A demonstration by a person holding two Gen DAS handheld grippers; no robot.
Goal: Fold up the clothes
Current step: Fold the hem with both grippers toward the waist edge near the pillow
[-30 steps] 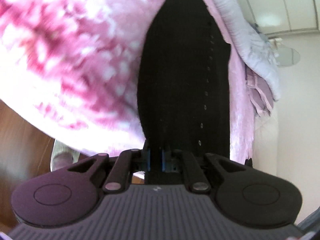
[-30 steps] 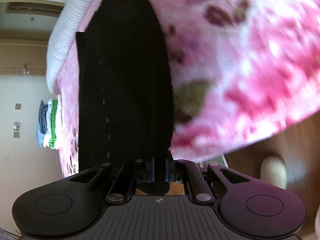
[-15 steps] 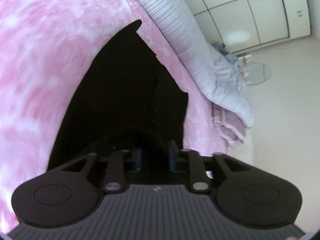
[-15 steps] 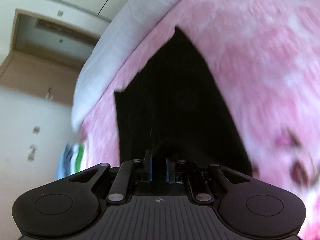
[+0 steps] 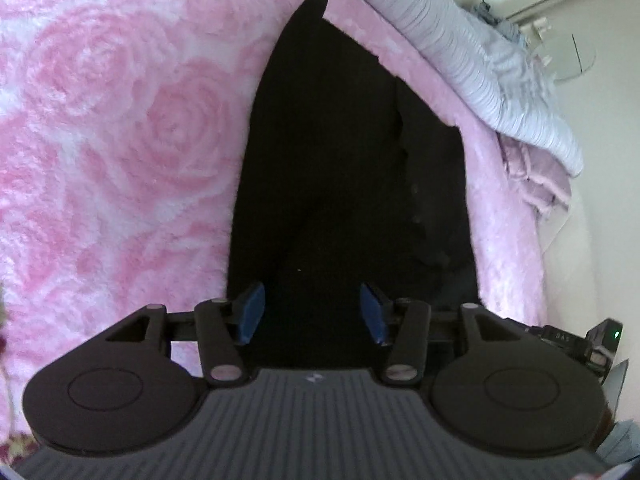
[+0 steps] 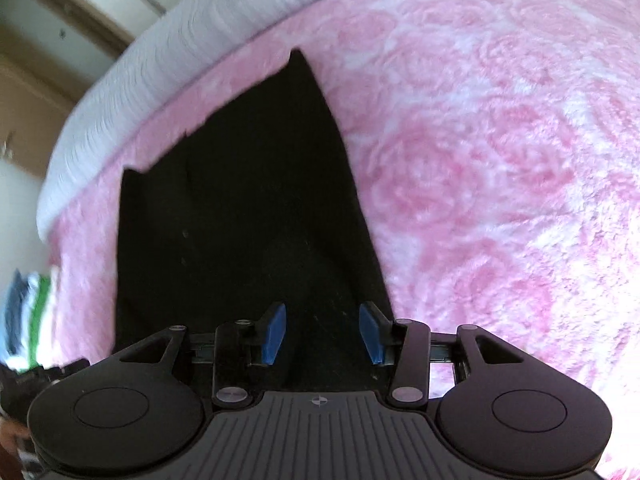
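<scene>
A black garment (image 5: 344, 168) lies spread flat on a pink rose-patterned blanket (image 5: 120, 128), tapering to a point at its far end. My left gripper (image 5: 312, 312) hovers over its near edge with jaws opening; the blue pads (image 5: 252, 312) stand apart and press on nothing. In the right wrist view the same black garment (image 6: 240, 208) lies on the pink blanket (image 6: 480, 160). My right gripper (image 6: 322, 334) is also over the near edge, jaws opening, its blue pads (image 6: 274, 334) clear of the cloth.
A pale ribbed quilt (image 5: 480, 80) runs along the far side of the bed, also seen as a white quilt (image 6: 180, 60). A stack of folded clothes (image 6: 28, 320) sits at the left. A crumpled pink cloth (image 5: 532, 184) hangs at the right bed edge.
Both grippers were shut on the black garment's edge and carried it over the bed. Now both have let go and stand open, and the garment lies flat on the blanket.
</scene>
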